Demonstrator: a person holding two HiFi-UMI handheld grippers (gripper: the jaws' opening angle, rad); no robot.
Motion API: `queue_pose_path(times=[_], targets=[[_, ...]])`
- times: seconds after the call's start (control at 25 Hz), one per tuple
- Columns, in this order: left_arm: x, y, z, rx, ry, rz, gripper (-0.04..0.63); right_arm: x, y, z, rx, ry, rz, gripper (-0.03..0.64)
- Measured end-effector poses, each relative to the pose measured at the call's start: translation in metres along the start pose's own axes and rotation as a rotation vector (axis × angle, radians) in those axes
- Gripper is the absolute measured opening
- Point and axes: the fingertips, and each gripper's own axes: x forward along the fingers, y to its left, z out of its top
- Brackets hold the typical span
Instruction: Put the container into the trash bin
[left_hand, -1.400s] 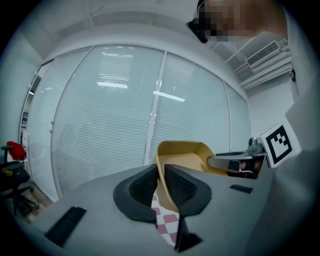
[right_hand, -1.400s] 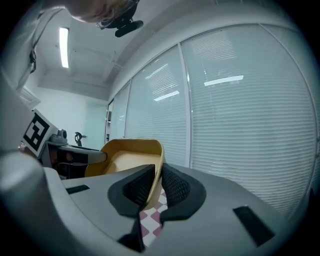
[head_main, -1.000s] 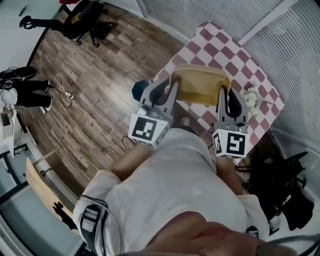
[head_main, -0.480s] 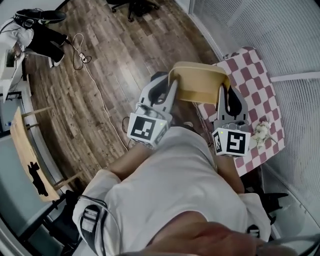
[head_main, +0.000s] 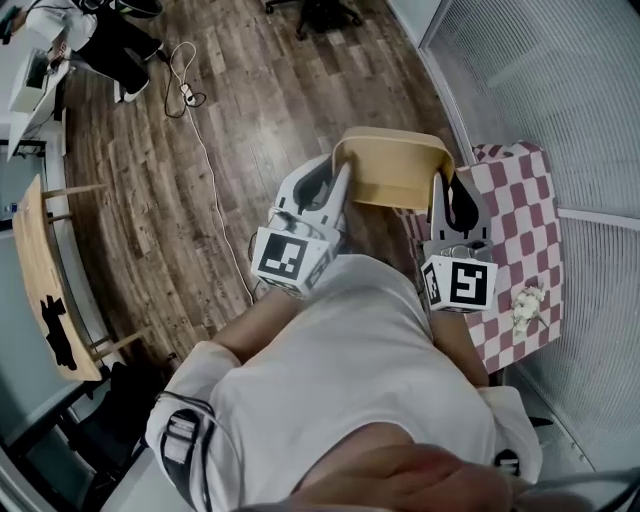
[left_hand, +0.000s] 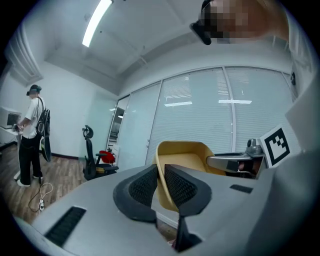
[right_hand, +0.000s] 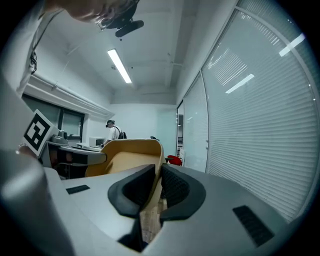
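Left tongs (head_main: 338, 180) and right tongs (head_main: 443, 190) each pinch opposite walls of the tan container (head_main: 395, 170).

Left gripper (head_main: 337, 172) and right gripper (head_main: 446, 183) hold the container (head_main: 395, 172), seemingly over the floor (head_main: 230, 130).

We see a brown wood floor (head_main: 250, 110) with a white cable (head_main: 187, 92) on it. A counter (head_main: 525, 215) with a red and white checked cloth stands by glass walls with blinds (head_main: 560, 80). A long light (left_hand: 97, 22) shines on the ceiling. A black chair (left_hand: 90, 160) stands far off.
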Motion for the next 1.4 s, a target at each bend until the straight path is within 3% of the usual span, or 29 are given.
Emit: queue_pose_path(times=[0.4, 1.0, 1.4], targets=[[-0.013, 0.078, -0.002, -0.017, 0.017, 0.079, 0.067, 0.067, 0.051, -0.001, 0.021, 0.017, 0.086, 0.060], [0.000, 0.093, -0.004, -0.045, 0.025, 0.154, 0.067, 0.096, 0.047, -0.005, 0.014, 0.065, 0.161, 0.060], [0.006, 0.089, -0.068, -0.129, 0.183, 0.175, 0.067, 0.094, 0.043, -0.069, 0.075, 0.216, 0.188, 0.060]])
